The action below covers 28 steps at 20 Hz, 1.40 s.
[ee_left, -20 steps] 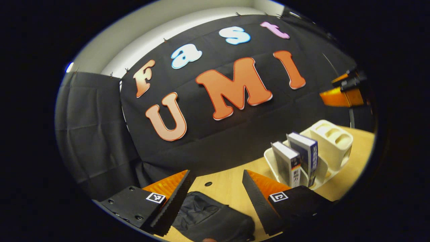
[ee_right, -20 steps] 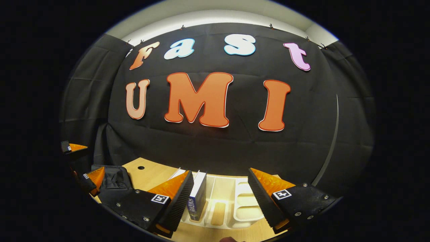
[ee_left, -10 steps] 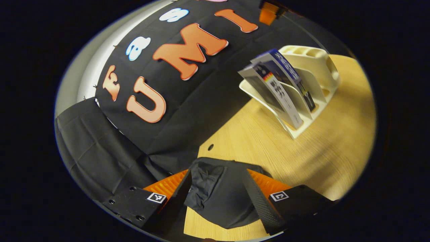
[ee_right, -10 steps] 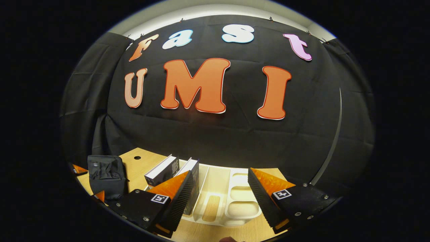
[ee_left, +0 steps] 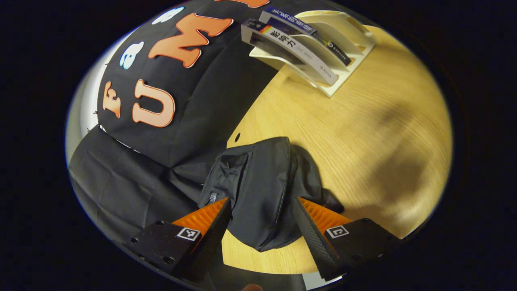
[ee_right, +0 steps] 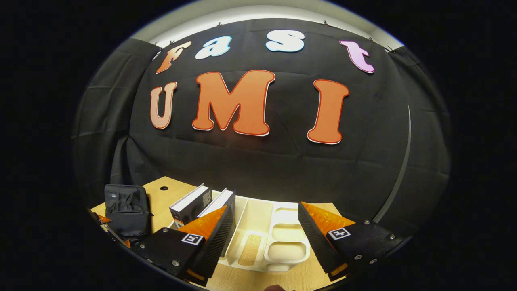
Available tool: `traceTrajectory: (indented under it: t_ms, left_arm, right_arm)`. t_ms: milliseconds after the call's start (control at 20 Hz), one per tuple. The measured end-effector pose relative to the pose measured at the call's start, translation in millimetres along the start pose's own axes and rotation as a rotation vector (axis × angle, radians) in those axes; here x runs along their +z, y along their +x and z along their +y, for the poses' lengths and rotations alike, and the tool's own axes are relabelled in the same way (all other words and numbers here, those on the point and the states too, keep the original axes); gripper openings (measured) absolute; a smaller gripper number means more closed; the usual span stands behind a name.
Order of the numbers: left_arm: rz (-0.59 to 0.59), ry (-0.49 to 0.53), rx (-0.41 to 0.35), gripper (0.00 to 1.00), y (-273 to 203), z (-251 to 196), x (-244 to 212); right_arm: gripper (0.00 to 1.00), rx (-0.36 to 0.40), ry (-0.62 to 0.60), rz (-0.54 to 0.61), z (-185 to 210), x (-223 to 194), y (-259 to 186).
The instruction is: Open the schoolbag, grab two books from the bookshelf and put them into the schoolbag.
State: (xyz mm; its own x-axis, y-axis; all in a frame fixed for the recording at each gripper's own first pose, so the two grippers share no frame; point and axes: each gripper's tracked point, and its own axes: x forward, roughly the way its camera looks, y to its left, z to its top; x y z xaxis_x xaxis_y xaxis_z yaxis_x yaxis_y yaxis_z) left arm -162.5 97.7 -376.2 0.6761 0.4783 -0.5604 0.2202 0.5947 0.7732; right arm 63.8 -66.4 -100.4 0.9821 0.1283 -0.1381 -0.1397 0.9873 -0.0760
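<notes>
Left gripper (ee_left: pixel 261 214): jaws spread wide, holding nothing. It hangs above the black schoolbag (ee_left: pixel 262 190), and the bag shows in the gap between the two ridged fingers (ee_left: pixel 214 226). Whether they touch the fabric cannot be told.

Schoolbag: soft, crumpled black cloth, rounded outline, lying flat near the front edge of the table (ee_left: pixel 363 133). A zipper line (ee_left: pixel 284 178) runs along its length and looks closed. In the right gripper view the same bag (ee_right: pixel 127 210) sits at 9 o'clock, with a small part of the left gripper (ee_right: pixel 106 221) at its near edge.

Bookshelf (ee_left: pixel 343 36): cream moulded plastic rack with slanted dividers, at 1 o'clock in the left gripper view, well apart from the bag. Two books lean in its end slots: the outer book (ee_left: pixel 288 46) and the blue-covered book (ee_left: pixel 301 28) beside it.

Right gripper (ee_right: pixel 264 238): jaws wide apart, holding nothing, poised above the bookshelf (ee_right: pixel 278 238). The two books (ee_right: pixel 192 204) (ee_right: pixel 222 200) stand at 10 o'clock from it, just beyond its left finger. The rack's rounded compartments lie directly between the fingers.

Table: pale wood-grain top, smooth, with a small round hole (ee_left: pixel 237 138) near the black cloth wall (ee_left: pixel 202 101). Nothing stands between bag and rack.
</notes>
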Motion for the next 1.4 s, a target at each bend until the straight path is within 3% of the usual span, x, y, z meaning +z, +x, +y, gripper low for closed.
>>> traceTrajectory:
  t_ms: [300,350,400,450,550,600,650,800,950,1250,1400]
  left_arm:
    - [0.047,0.014,0.044,0.95,31.3,22.2,3.7]
    - [0.048,0.009,0.035,0.77,36.0,25.6,5.5]
    - [0.055,0.007,0.017,0.82,39.3,28.6,5.7]
    - [0.066,0.006,-0.004,0.71,44.4,29.8,6.1]
    - [0.069,0.007,-0.033,0.62,44.8,38.1,9.3]
    - [0.077,0.017,-0.058,0.57,44.0,40.7,8.8]
    - [0.069,0.023,-0.085,0.34,43.7,44.6,12.6]
    - [0.038,0.013,-0.179,0.14,40.0,62.5,21.3]
    - [0.019,-0.034,-0.303,0.07,45.6,84.1,26.6]
    - [-0.071,-0.067,-0.548,0.05,52.9,134.9,41.0]
    - [-0.125,-0.054,-0.671,0.05,58.1,155.7,45.0]
  right_arm:
    - [0.96,-0.024,0.010,-0.002,-13.3,0.2,-2.9]
    - [0.96,-0.028,0.011,-0.002,-15.9,0.3,-3.3]
    - [0.96,-0.028,0.012,-0.002,-16.9,0.4,-3.7]
    - [0.96,-0.031,0.014,-0.003,-18.8,0.9,-4.8]
    - [0.96,-0.027,0.021,-0.007,-19.8,1.5,-5.3]
    - [0.96,-0.024,0.023,-0.005,-19.2,1.9,-5.9]
    - [0.96,-0.015,0.022,0.000,-16.8,1.5,-6.9]
    - [0.96,-0.010,-0.009,0.013,-9.5,1.6,-10.6]
    - [0.96,-0.038,-0.038,0.034,6.6,6.1,-15.8]
    - [0.96,-0.124,0.011,0.127,64.9,16.7,-31.2]
    - [0.95,-0.087,-0.026,0.185,104.5,16.4,-27.6]
